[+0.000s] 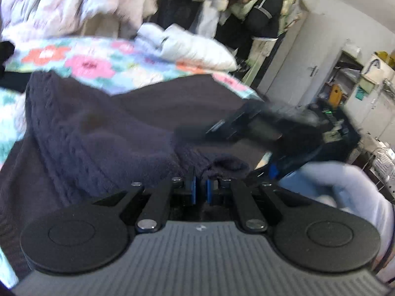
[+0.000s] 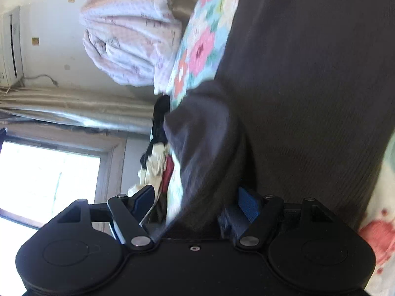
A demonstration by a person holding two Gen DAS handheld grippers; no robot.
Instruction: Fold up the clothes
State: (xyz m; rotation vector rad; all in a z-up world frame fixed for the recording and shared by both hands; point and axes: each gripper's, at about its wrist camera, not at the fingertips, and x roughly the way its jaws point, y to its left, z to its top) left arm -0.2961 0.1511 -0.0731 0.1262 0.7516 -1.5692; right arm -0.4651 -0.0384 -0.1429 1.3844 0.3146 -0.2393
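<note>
A navy knit sweater [image 1: 98, 133] lies bunched on a dark brown cloth [image 1: 172, 103] spread over the bed. My left gripper [image 1: 201, 185] is nearly shut, its blue pads pinching the sweater's knit edge. My right gripper shows blurred in the left wrist view [image 1: 234, 125], reaching in from the right over the sweater. In the right wrist view, tilted sideways, my right gripper [image 2: 195, 197] has its fingers spread wide with a fold of the navy sweater [image 2: 197, 135] between them; its fingers do not press the cloth. The brown cloth [image 2: 308, 74] fills the right side.
A floral bedspread [image 1: 98, 61] covers the bed. A white pillow [image 1: 197, 46] and a pink quilt [image 1: 61, 0] lie at the far side. Hanging clothes [image 1: 246, 5] stand behind. A window [image 2: 44, 180] and curtain [image 2: 74, 108] are beside the bed. A cluttered desk [image 1: 345, 123] stands right.
</note>
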